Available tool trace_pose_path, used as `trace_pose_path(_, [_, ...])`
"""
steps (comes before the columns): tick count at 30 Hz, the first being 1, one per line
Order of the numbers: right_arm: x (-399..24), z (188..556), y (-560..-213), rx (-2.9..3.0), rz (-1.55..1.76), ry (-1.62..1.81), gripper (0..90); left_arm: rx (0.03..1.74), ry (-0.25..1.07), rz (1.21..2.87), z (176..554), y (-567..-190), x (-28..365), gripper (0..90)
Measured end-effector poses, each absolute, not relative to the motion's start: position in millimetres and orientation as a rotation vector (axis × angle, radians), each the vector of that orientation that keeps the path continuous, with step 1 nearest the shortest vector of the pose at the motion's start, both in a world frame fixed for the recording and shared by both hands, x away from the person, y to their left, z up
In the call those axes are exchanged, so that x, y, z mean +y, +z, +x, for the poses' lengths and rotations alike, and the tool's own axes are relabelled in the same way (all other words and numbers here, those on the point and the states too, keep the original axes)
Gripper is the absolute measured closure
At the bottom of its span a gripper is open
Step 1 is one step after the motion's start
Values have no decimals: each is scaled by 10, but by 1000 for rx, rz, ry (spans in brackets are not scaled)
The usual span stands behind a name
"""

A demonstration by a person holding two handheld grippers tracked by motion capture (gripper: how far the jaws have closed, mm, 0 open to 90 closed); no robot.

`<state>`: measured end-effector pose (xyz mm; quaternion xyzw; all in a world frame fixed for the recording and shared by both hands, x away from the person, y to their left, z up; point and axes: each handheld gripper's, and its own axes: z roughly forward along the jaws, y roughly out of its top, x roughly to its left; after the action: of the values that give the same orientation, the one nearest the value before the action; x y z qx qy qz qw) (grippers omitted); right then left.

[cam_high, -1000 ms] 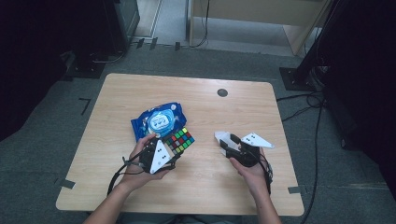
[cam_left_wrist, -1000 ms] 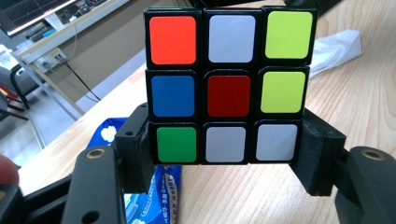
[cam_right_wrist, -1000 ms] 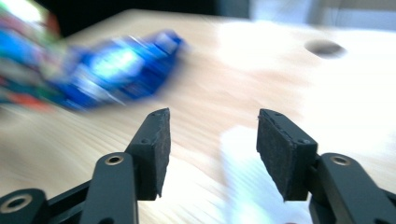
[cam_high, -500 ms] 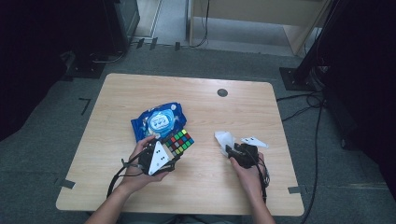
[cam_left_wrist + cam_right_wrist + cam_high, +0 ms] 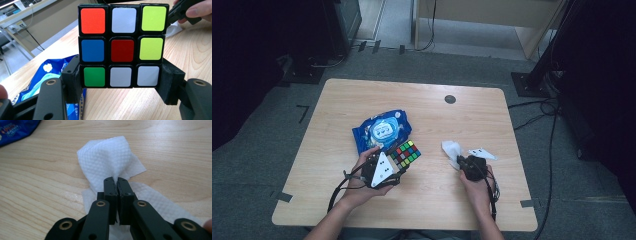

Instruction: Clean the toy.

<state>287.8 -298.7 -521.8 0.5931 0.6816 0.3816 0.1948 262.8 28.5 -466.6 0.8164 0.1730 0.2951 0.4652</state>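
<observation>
A scrambled colour cube [image 5: 406, 153] [image 5: 121, 45] is clamped by its bottom row between the jaws of my left gripper [image 5: 398, 165] [image 5: 121, 77], just above the table. Its facing side shows orange, white, yellow, blue, red and green stickers. At the right, my right gripper [image 5: 460, 162] [image 5: 116, 182] has just been closing and is now shut on a crumpled white wet wipe [image 5: 452, 150] [image 5: 110, 160] that lies on the wood. The wipe bunches up beyond the jaw tips and spreads flat under them.
A blue wet-wipe packet [image 5: 382, 129] [image 5: 47, 75] lies on the wooden table [image 5: 462, 120] just behind the cube. A small dark round cap [image 5: 450, 99] sits in the tabletop near the far edge. Cables trail from both grippers toward the near edge.
My right gripper has come down onto the white wipe and its jaws have closed on it. The left gripper and the cube have stayed where they were.
</observation>
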Motion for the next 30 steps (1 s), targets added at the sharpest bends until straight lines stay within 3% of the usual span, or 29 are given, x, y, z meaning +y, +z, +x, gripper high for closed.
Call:
trace_pose_path(6, [-2973,2818,-5115,1896,1631,1158,895,424,701,2016,2638,-4682,281,343])
trace_pose_path(20, [-2403,2411,-4325,1916,1263,1623,893,415,684,2051,2619,-4733,190,343])
trace_pose_path(30, [-2108,2304,-4281,1979,1152,1691,890,359,686,2049,2511,-4721,72,344])
